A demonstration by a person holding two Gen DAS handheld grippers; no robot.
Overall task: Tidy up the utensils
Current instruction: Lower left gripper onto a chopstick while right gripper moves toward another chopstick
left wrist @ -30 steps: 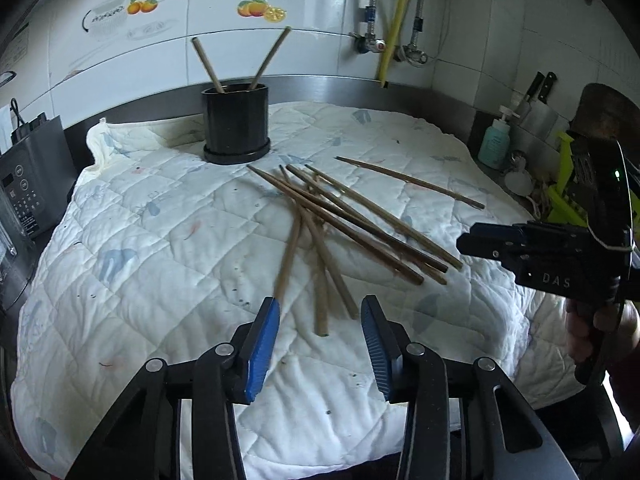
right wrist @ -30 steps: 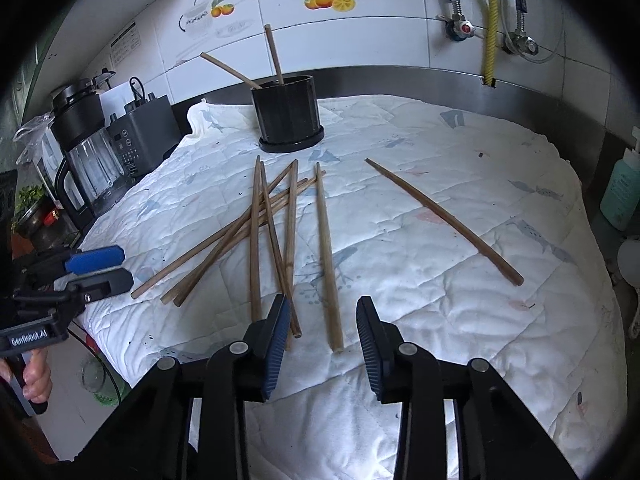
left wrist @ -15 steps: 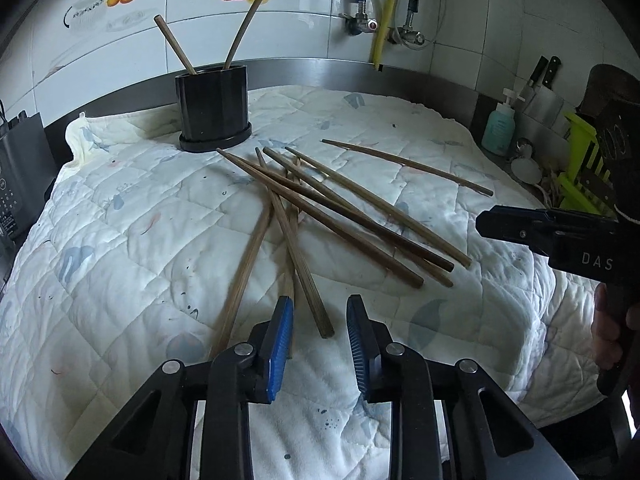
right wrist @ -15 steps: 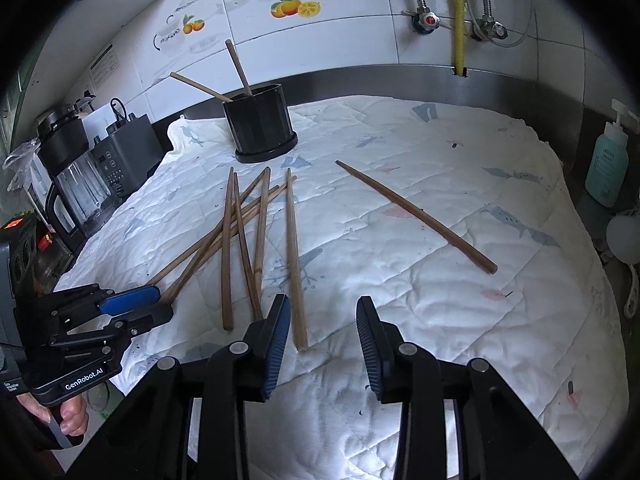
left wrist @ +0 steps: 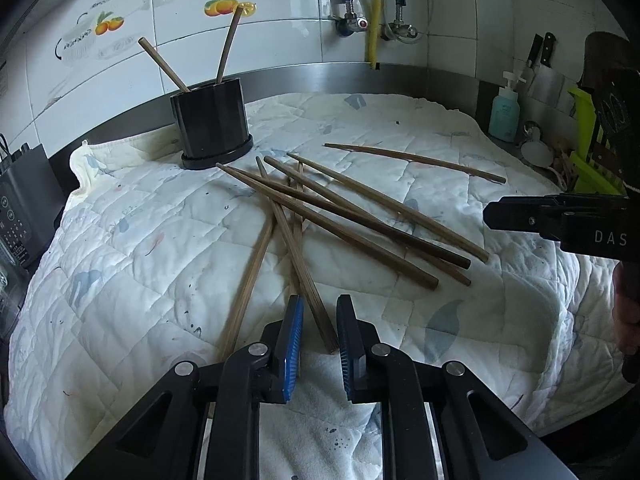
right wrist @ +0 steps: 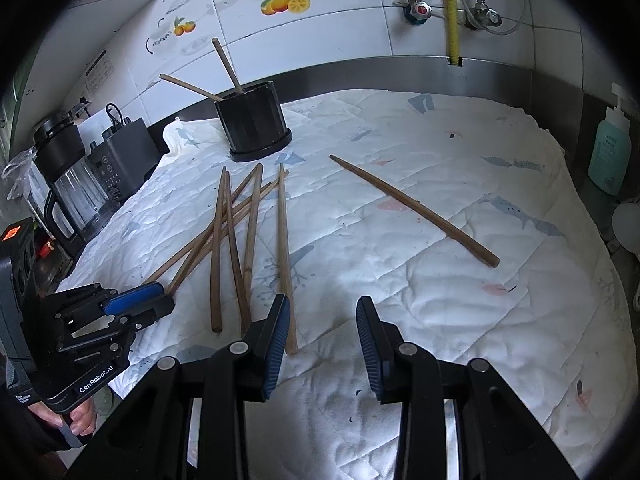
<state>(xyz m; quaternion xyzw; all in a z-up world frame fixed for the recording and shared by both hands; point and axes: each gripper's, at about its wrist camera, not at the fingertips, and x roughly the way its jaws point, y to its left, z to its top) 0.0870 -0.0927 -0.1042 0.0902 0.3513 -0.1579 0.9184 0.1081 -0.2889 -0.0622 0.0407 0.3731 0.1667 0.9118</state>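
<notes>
You face a white tiled wall with fruit decals, a steel backsplash, a yellow hose, and a quilted cloth covering the counter in soft daylight.

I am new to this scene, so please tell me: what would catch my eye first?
A heap of crossed wooden chopsticks lies mid-quilt, one lone chopstick apart to their right. Behind stands a black holder with two chopsticks. The left gripper is closing around one chopstick's near end.
</notes>
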